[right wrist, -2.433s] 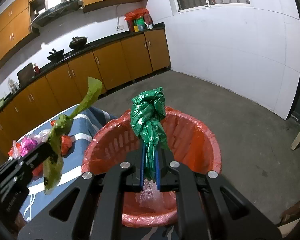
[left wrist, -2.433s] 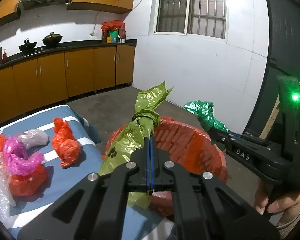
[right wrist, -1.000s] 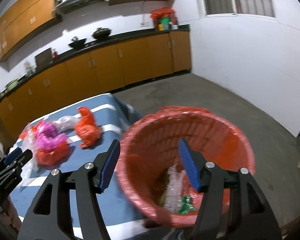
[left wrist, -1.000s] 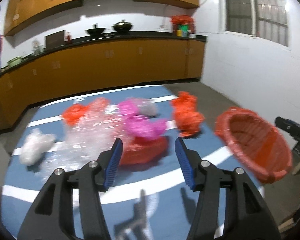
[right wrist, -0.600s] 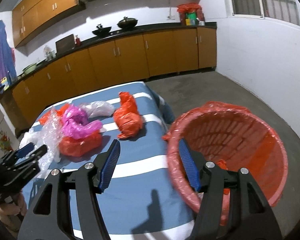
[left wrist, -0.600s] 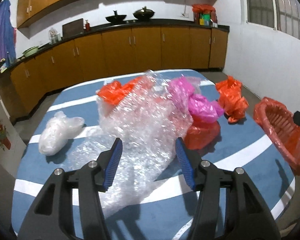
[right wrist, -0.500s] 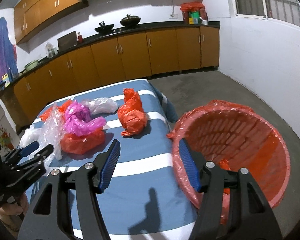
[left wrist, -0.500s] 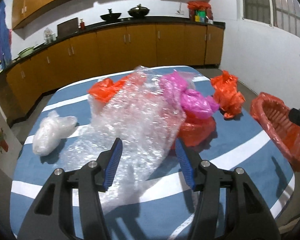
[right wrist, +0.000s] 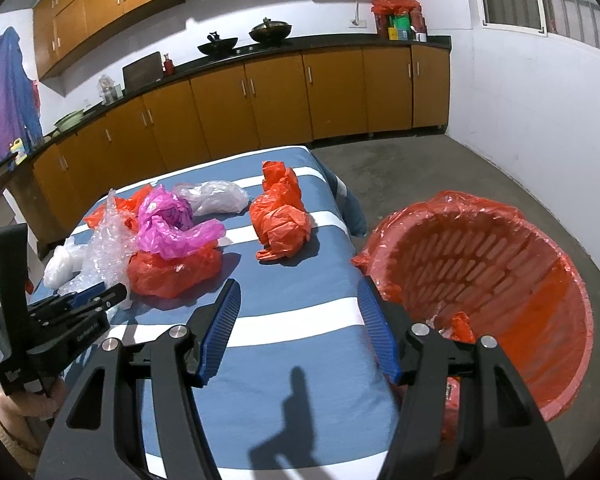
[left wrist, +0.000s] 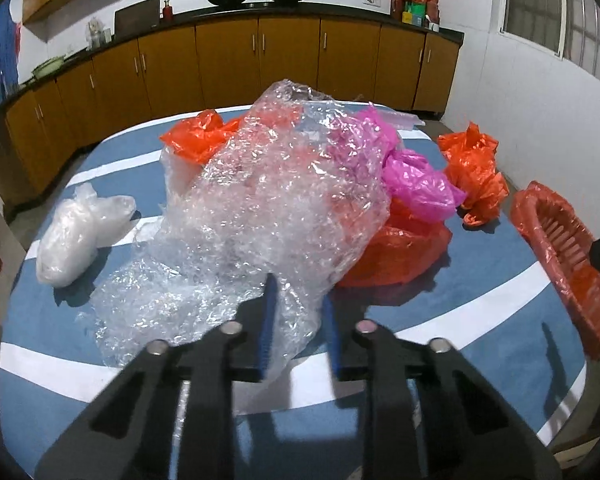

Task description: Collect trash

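Left gripper (left wrist: 298, 320): jaws closing, near edge of the bubble wrap (left wrist: 260, 216) caught between the blue pads; grasping the wrap at its lower tip.
Right gripper (right wrist: 300, 330): released, jaws wide apart, nothing between them; hovering over the near part of the table (right wrist: 292, 352), just left of the basket (right wrist: 500, 280).
Bubble wrap: clear, crumpled, heaped in the middle of the table, spreading toward the near-left; leaning against the pink bag (left wrist: 412, 176) and the big red bag (left wrist: 400, 248).
Pink bag: on top of the big red bag, right of the wrap.
Big red bag: flat on the table, under the pink one.
Orange bag (left wrist: 474, 172): alone near the right table edge, apart from the heap, close to the basket.
Red bag behind (left wrist: 198, 136): far side of the heap, partly hidden by the wrap.
White bag (left wrist: 76, 228): left of the wrap, just beside it.
Clear bag (right wrist: 214, 196): far side of the heap, seen from the right wrist.
Basket: red, lined with a red bag, tilted toward the table, right of it on the floor; scraps visible at the bottom.
Table: blue cloth with white stripes.
Hand (right wrist: 24, 400): bottom left of the right-wrist view, around the left gripper's handle.
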Tool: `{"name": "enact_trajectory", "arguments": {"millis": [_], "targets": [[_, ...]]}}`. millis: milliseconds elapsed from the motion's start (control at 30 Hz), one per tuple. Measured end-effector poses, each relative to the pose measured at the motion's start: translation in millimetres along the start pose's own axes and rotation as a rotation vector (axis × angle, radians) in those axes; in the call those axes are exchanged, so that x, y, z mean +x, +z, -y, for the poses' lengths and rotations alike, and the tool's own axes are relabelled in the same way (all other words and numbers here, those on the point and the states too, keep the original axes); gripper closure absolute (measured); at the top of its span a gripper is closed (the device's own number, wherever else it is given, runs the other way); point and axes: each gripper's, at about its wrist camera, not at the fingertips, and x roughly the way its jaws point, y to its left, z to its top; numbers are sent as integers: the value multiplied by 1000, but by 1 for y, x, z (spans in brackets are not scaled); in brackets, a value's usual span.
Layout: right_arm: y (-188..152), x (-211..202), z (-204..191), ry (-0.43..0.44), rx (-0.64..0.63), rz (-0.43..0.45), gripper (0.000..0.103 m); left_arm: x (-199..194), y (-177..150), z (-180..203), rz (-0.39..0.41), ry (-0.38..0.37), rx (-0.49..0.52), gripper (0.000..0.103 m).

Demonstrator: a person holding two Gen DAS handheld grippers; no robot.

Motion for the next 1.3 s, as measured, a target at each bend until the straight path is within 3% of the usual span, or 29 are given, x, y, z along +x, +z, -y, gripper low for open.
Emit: {"name": "enact_trajectory", "arguments": {"millis": [133, 433, 800, 1033, 1133, 1233, 1300], "targets": [[1, 1, -3, 9, -6, -1, 42, -6, -1, -5, 18, -22, -18, 94], [12, 10, -15, 54, -22, 5, 42, -45, -7, -24, 77, -40, -57, 96], [36, 48, -85, 207, -116, -7, 48, -98, 10, -60, 182, -18, -130, 96], [42, 90, -110, 217, -136, -79, 49, -113, 19, -76, 213, -29, -183, 96], [40, 101, -111, 217, -129, -120, 55, -117, 20, -79, 221, -28, -186, 96], [33, 109, -111, 221, -149, -159, 72, -120, 20, -80, 227, -30, -193, 96], [28, 107, -113, 218, -169, -160, 78, -121, 20, -80, 230, -30, -196, 96]]}}
